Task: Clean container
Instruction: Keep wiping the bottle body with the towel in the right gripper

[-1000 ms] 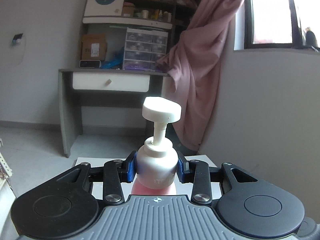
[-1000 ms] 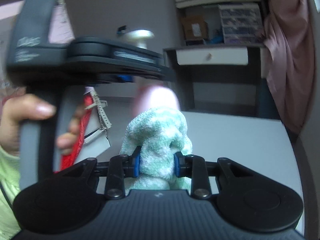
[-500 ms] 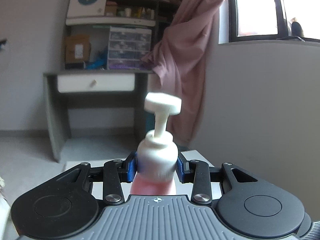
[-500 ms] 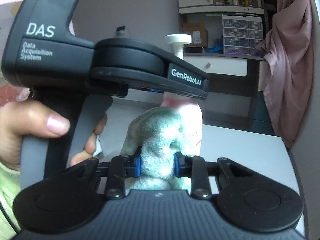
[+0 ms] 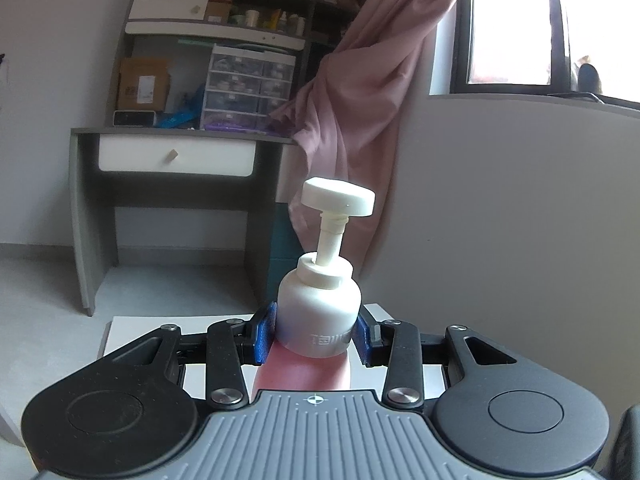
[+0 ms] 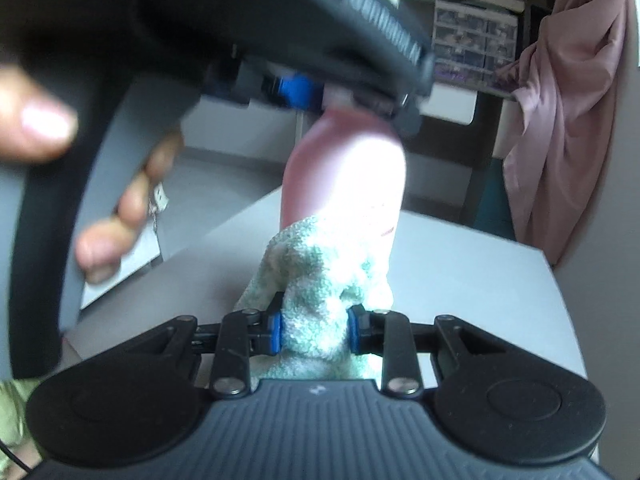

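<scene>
1. A pink plastic pump bottle with a white collar and flat white pump head (image 5: 318, 312) stands upright between the blue pads of the left gripper (image 5: 316, 334), its long axis running from 6 to 12 o'clock in the left wrist view

2. The left gripper's jaws are opening slightly at this moment, yet its pads sit against the white collar on both sides, so the bottle is held at its neck above the white tabletop (image 5: 132, 330)

3. The right gripper (image 6: 314, 330) is clamped narrow on a bunched mint-green terry cloth (image 6: 320, 300), which bulges out ahead of the pads

4. In the right wrist view the bottle's pink body (image 6: 344, 184) rises at 12 o'clock from the cloth; the cloth's upper edge meets the lower part of the body, though blur makes firm contact hard to confirm

5. The person's left hand (image 6: 100, 184) wraps the left gripper's handle at 10 o'clock in that view

6. Judged from this, the wiping hand is the right one, and the stroke would run along the upright axis, up toward the held neck or round the body below it
</scene>
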Demonstrator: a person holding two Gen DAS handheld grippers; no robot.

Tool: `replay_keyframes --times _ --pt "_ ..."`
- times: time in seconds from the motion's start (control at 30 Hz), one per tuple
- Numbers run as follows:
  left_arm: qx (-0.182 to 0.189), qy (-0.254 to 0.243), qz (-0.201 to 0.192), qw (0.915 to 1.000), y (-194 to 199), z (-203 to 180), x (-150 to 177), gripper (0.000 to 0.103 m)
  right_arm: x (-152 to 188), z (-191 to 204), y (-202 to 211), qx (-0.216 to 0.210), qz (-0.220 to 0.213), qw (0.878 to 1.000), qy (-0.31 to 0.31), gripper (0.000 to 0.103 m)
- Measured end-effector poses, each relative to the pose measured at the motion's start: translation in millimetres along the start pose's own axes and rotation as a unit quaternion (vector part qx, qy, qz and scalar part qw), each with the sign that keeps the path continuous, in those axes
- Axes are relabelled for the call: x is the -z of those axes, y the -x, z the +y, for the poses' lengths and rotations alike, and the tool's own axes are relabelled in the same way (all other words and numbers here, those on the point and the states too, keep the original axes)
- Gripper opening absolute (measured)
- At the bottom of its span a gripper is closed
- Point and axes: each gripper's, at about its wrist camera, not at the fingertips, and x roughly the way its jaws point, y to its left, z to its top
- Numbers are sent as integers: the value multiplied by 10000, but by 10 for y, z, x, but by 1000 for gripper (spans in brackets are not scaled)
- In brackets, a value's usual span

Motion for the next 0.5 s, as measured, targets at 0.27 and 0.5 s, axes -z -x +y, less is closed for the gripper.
replay_keyframes --times 0.27,0.5 --pt "38 -6 -1 10000 -33 -9 -2 42 15 45 25 -24 14 10000 77 30" --pt "34 6 6 10000 -3 -9 17 42 -99 -6 315 -265 -768 9967 -36 30"
